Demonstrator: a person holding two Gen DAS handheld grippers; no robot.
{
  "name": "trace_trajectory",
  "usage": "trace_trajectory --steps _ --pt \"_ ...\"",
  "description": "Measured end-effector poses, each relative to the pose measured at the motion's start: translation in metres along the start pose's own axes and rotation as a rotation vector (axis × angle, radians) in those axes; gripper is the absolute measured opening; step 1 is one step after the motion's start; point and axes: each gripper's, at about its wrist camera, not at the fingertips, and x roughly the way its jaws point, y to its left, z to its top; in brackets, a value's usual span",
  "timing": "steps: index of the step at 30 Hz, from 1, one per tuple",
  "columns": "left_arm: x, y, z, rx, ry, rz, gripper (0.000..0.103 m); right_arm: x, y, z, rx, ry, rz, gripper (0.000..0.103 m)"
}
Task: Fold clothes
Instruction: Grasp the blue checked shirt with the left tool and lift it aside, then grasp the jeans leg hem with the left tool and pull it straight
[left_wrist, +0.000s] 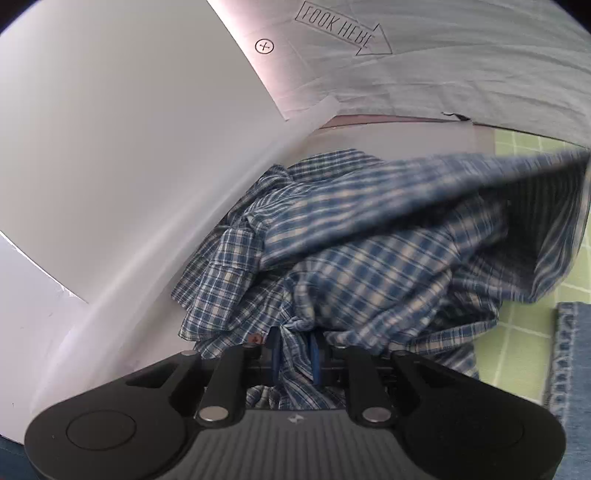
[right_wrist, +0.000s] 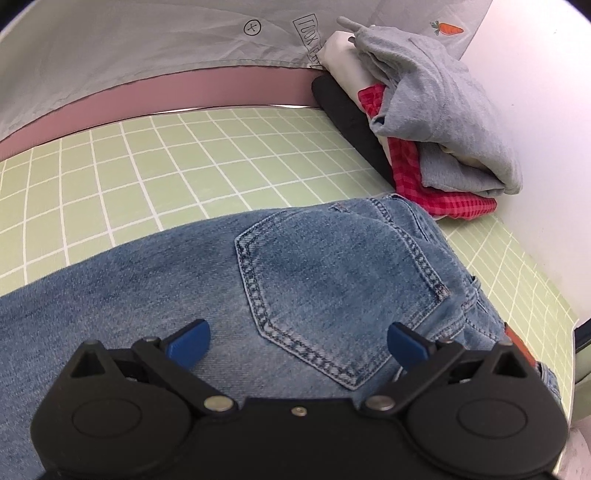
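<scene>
A blue and white plaid shirt (left_wrist: 354, 258) lies crumpled against a white wall, one flap lifted and blurred at the right. My left gripper (left_wrist: 294, 354) is shut on a bunched fold of it, the cloth pinched between the blue pads (left_wrist: 274, 350). In the right wrist view, blue jeans (right_wrist: 280, 266) lie flat on the green gridded mat (right_wrist: 155, 166), back pocket up. My right gripper (right_wrist: 297, 343) hovers just over the jeans, open wide, with nothing between its fingers. An edge of the jeans (left_wrist: 569, 354) also shows at the right of the left wrist view.
A stack of folded clothes (right_wrist: 424, 122), grey on top with red check and black below, sits at the mat's far right by the white wall. A pale grey printed sheet (right_wrist: 129, 48) hangs behind the mat above a pink strip (right_wrist: 184, 96).
</scene>
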Motion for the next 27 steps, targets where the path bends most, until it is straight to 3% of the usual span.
trace_trajectory --steps 6,9,11,13,16,21,23,27 --pt "-0.049 -0.01 -0.012 -0.214 0.004 -0.278 0.04 0.001 -0.002 -0.002 0.009 -0.007 0.008 0.103" --pt "-0.063 -0.041 -0.022 -0.174 0.01 -0.433 0.04 0.002 -0.006 -0.004 0.036 -0.01 0.028 0.103" --pt "-0.07 -0.064 -0.027 -0.123 0.015 -0.481 0.04 0.003 -0.01 -0.005 0.056 -0.009 0.044 0.103" --pt "-0.068 -0.084 -0.029 -0.076 0.029 -0.485 0.04 0.003 -0.011 -0.005 0.062 -0.009 0.053 0.103" --pt "-0.058 -0.108 -0.03 -0.023 0.046 -0.397 0.041 0.003 -0.011 -0.006 0.049 -0.017 0.061 0.103" --pt "-0.04 -0.111 -0.025 -0.058 0.052 -0.371 0.066 0.005 -0.013 -0.007 0.046 -0.032 0.077 0.103" --pt "-0.035 -0.112 -0.024 -0.064 0.048 -0.375 0.071 0.007 -0.014 -0.006 0.06 -0.034 0.079 0.103" --pt "-0.027 -0.119 -0.02 -0.066 0.054 -0.405 0.067 0.012 -0.017 -0.003 0.082 -0.042 0.076 0.103"
